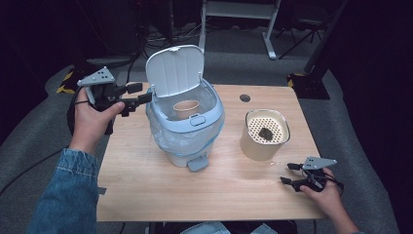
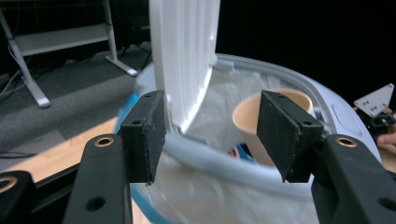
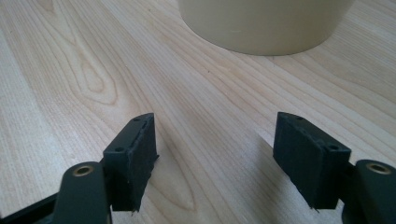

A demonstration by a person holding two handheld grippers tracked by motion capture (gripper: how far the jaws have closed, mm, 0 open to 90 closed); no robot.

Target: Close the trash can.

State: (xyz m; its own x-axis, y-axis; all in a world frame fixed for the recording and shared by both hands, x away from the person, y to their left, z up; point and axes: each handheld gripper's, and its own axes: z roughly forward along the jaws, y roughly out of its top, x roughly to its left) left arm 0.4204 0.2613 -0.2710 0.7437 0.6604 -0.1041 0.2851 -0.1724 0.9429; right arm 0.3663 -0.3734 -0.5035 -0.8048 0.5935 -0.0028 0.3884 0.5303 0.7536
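Bin lid (image 1: 174, 69) is standing upright at upper centre, just right of the left gripper (image 1: 144, 99), whose spread jaws are holding nothing; the right gripper (image 1: 288, 173) is resting lower right, also spread.

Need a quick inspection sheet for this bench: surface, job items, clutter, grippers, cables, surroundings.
Surface: wooden table, a dark round hole near its far edge.
Job's things: pedal bin, lid up, clear liner, paper cup inside.
Clutter: beige tub, perforated insert, dark lump on it.
Grippers: left gripper open beside the bin's rim; right gripper open, low over the table.
Cables: one runs off left across the floor.
Surroundings: grey carpet, white desk frame behind.
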